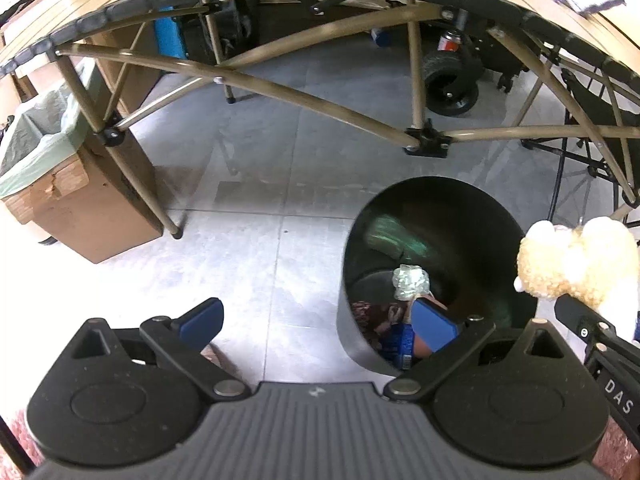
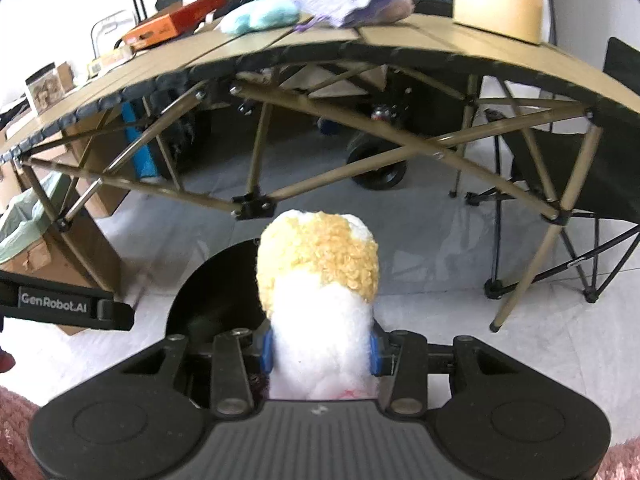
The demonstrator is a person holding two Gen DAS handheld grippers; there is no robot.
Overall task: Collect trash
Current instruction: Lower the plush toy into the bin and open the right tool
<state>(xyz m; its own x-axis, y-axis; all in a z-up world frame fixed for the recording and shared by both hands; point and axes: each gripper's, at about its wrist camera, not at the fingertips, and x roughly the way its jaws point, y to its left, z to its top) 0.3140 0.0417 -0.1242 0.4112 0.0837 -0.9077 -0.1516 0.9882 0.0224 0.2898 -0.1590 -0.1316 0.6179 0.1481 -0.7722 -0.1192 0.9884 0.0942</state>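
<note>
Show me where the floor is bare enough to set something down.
Bare floor lies between the cardboard box and the black bin, in front of the table legs. Crowded: under the table by the wheel, and inside the bin.

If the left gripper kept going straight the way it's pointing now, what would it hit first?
Probably the bare grey floor just left of the black trash bin. The open left gripper has nothing between its fingers, though depth is hard to judge.

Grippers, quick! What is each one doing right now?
Left gripper: open, holding nothing.
Right gripper: closed on the fluffy toy.
</note>
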